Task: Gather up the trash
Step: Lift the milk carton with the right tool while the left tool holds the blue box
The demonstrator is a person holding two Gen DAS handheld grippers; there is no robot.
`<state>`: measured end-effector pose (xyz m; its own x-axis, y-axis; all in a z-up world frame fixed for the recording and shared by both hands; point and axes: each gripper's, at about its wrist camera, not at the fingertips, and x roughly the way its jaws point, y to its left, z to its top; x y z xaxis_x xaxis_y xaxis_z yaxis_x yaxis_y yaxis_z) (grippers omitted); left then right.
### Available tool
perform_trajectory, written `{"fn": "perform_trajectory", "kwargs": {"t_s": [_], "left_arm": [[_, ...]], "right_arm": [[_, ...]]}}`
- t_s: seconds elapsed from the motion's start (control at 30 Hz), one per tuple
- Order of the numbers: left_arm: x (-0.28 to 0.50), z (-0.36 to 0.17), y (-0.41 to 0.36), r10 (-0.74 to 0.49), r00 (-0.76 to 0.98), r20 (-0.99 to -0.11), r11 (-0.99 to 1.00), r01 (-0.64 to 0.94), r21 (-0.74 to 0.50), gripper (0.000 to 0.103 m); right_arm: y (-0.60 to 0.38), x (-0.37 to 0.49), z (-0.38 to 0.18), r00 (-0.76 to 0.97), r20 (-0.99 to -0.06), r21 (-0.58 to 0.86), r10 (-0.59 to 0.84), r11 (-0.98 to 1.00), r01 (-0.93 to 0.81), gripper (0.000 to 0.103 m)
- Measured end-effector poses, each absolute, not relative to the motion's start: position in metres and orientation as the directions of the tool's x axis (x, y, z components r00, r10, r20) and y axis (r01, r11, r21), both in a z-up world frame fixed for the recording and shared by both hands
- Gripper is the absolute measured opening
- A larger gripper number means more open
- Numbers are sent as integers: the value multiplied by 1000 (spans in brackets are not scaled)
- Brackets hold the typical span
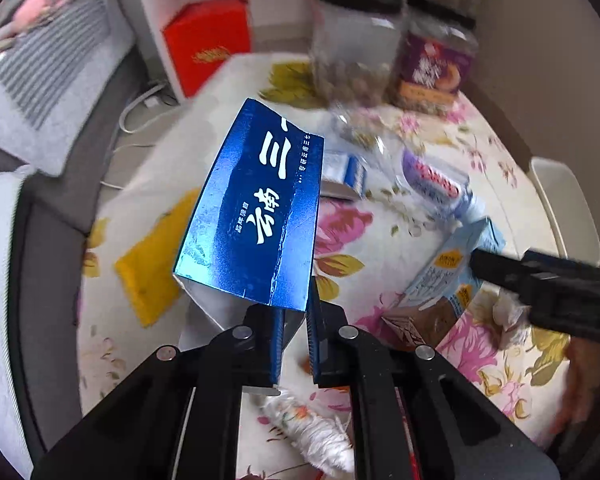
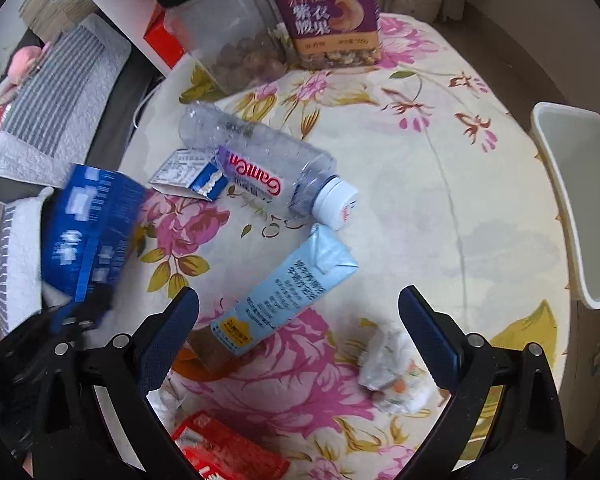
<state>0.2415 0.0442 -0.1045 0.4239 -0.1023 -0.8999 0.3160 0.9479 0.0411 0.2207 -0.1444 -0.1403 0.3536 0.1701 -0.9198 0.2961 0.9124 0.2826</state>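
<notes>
Blue carton [image 1: 256, 208]: glossy printed card, creased, in your left claw [image 1: 296, 344]. Bottle [image 2: 260, 164]: clear crinkled plastic, smooth white cap. Pale-blue carton [image 2: 284, 292]: matt coated paper. Tissue wad [image 2: 392, 372]: soft, rough paper. Counter [image 2: 440, 184] cover: smooth floral cloth. Bin [image 2: 576, 200]: matt white plastic.

My left gripper [image 1: 296, 344] is clamped, fingers drawn close with only a narrow slot between the pads, pinching a blue carton [image 1: 256, 216] at its lower edge and carrying it raised and tilted. My right gripper [image 2: 300, 344] is spread wide, fingers [image 2: 168, 340] well apart, nothing between them, angled down at the table.
</notes>
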Motion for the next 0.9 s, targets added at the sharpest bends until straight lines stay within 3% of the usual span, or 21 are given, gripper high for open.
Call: {"fn": "perform_trajectory", "kwargs": {"t_s": [0.13,0.17,0.2,0.23,0.4,0.7,0.9], "left_arm": [[236,-91,56,-91,460,-883,964,262,37,10],[235,-89,59,-85,468,-880,968,249,39,10],[234,-87,61,-85,470,-879,969,244,37,10],[234,-87,63,-86,472,-878,971,236,32,10],[235,-86,75,-86,480,-873,980,198,12,10],[229,-63,80,-124,538,-834,987,157,-46,10],[221,-45,72,-129,593,-795,989,134,-61,10]], "right_arm": [[-136,230,-160,325,-933,263,152,906,332,94],[-135,231,-165,317,-936,262,154,906,331,83],[-133,232,-170,308,-938,264,162,908,325,61],[-132,233,-175,296,-937,280,188,908,310,49],[-128,233,-165,347,-909,327,232,913,246,29],[-112,216,-95,515,-810,363,281,930,63,27],[-112,199,-50,662,-708,298,245,954,-34,27]]}}
